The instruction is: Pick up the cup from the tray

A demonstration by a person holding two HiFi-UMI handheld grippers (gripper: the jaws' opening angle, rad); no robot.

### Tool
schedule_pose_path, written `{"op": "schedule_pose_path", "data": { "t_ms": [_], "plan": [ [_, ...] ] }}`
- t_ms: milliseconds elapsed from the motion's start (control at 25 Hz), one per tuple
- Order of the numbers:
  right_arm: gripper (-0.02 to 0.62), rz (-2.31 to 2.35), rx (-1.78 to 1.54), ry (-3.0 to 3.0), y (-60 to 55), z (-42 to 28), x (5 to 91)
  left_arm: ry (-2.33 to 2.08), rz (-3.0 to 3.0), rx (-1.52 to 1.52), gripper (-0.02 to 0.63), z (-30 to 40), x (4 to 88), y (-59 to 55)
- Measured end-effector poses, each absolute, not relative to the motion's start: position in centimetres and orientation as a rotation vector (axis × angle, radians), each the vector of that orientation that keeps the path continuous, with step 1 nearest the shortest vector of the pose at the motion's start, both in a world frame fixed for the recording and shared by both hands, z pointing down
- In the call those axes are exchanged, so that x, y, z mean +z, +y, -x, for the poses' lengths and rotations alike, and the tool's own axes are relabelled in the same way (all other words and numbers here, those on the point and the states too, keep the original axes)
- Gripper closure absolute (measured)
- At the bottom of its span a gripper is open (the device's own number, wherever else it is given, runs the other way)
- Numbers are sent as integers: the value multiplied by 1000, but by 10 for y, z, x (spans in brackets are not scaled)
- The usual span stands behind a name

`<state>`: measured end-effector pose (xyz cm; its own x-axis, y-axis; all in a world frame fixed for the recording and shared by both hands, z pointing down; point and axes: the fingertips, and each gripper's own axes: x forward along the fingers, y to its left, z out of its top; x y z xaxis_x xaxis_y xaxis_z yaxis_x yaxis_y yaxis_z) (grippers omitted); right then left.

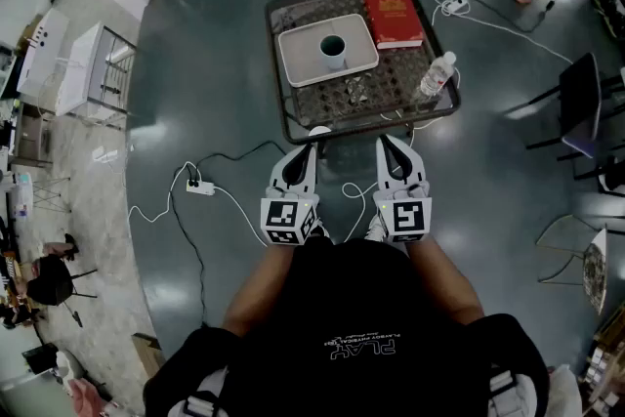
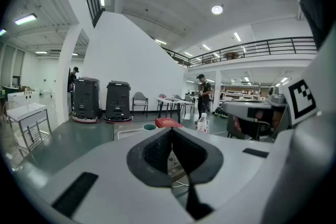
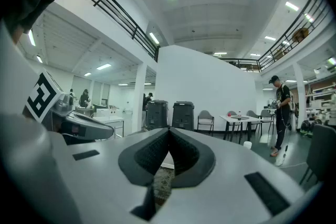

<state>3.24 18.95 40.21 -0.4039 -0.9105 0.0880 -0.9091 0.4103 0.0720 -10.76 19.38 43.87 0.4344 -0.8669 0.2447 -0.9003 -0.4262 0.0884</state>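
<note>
Left gripper (image 1: 314,134) and right gripper (image 1: 384,142) are sitting closed, empty; I am planning to open one before approaching the cup (image 1: 333,47).

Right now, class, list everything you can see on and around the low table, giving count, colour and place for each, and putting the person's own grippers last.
low table with patterned top: one, dark frame, on the grey floor ahead of the person
white rectangular tray: one, white, on the table's left half
teal cup: one, teal, standing in the middle of the tray
red book: one, red, lying flat to the right of the tray
clear plastic bottle: one, clear, near the table's right edge
white power strip: at least one, white, on the floor to the left of the grippers
white wire cart: one, white, far left
dark chair: one, dark, far right
left gripper: one, white and black, shut, empty, short of the table
right gripper: one, white and black, shut, empty, beside it
</note>
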Motion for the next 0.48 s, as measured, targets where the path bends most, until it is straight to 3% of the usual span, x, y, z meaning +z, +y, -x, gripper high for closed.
{"op": "schedule_pose_path", "data": {
  "t_ms": [480],
  "plan": [
    [586, -1635, 29, -2554, 201, -35, 407, -1536, -2512, 250, 598, 93, 430, 206]
  ]
}}
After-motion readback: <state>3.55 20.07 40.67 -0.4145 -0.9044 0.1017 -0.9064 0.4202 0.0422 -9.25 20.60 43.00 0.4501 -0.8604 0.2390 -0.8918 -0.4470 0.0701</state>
